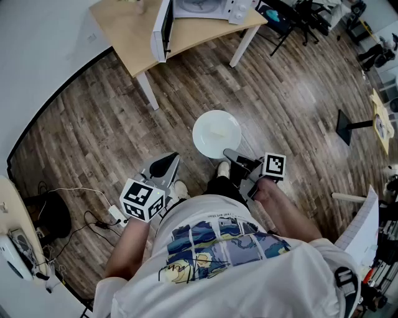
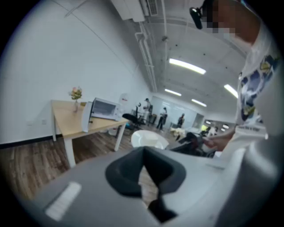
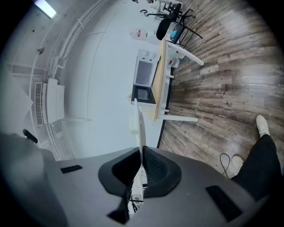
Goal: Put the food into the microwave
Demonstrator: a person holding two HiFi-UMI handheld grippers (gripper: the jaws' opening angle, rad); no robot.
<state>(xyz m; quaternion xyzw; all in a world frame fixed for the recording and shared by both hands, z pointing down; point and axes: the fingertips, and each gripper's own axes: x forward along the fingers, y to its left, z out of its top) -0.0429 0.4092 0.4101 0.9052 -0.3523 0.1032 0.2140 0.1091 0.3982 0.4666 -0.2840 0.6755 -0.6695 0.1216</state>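
A white plate (image 1: 216, 133) with something pale on it hangs over the wood floor in front of me. My right gripper (image 1: 231, 154) is shut on its near rim. In the right gripper view the plate (image 3: 141, 128) shows edge-on as a thin white line pinched between the dark pads. My left gripper (image 1: 166, 163) is lower left of the plate, apart from it, shut and holding nothing. The left gripper view shows the plate (image 2: 148, 138) past its tips (image 2: 144, 153). The white microwave (image 1: 199, 7) stands on a light wooden table (image 1: 124, 34) ahead, its door (image 1: 163, 28) swung open.
A small flower vase (image 2: 76, 95) stands on the table left of the microwave (image 2: 104, 107). Cables and a power strip (image 1: 115, 214) lie on the floor at my left. A black stand base (image 1: 348, 124) and office chairs (image 1: 292, 12) are to the right.
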